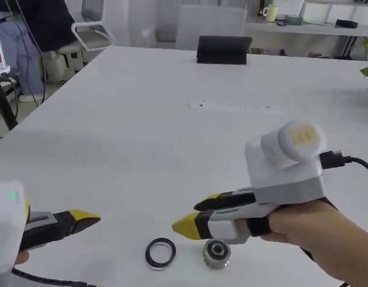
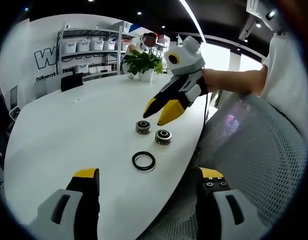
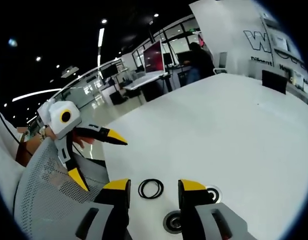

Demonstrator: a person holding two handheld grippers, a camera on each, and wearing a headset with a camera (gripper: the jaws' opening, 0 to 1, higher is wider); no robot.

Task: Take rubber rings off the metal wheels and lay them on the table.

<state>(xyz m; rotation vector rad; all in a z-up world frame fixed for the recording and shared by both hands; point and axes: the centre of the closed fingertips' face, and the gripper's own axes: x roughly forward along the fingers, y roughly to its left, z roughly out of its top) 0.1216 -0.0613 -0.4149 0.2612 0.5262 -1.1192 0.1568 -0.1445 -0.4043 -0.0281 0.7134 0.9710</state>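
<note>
the big white table (image 1: 172, 119) is taking up most of the room, and a mesh chair (image 2: 244, 150) is sitting at its edge. far off on the table a dark box (image 1: 222, 49) is standing, well apart from the work, so nothing is getting in the way. the right gripper (image 1: 194, 214) is hanging low over the table with its jaws partly apart, holding nothing. the left gripper (image 2: 148, 173) is waiting off to the side with its jaws wide apart, also holding nothing. the near wheel (image 3: 172, 221) and the far wheel (image 3: 212, 192) are lying flat by the table's near edge, with their holes pointing up. the near wheel is sitting just under the right gripper, low between its jaws, and the far wheel is sitting just beside one jaw. so the right gripper is much nearer to both wheels, and i think it is going for one of them. i cannot tell which wheel has a ring on it. one rubber ring (image 1: 160, 252) is already lying flat on the table, just beside the wheels and between the two grippers.
</note>
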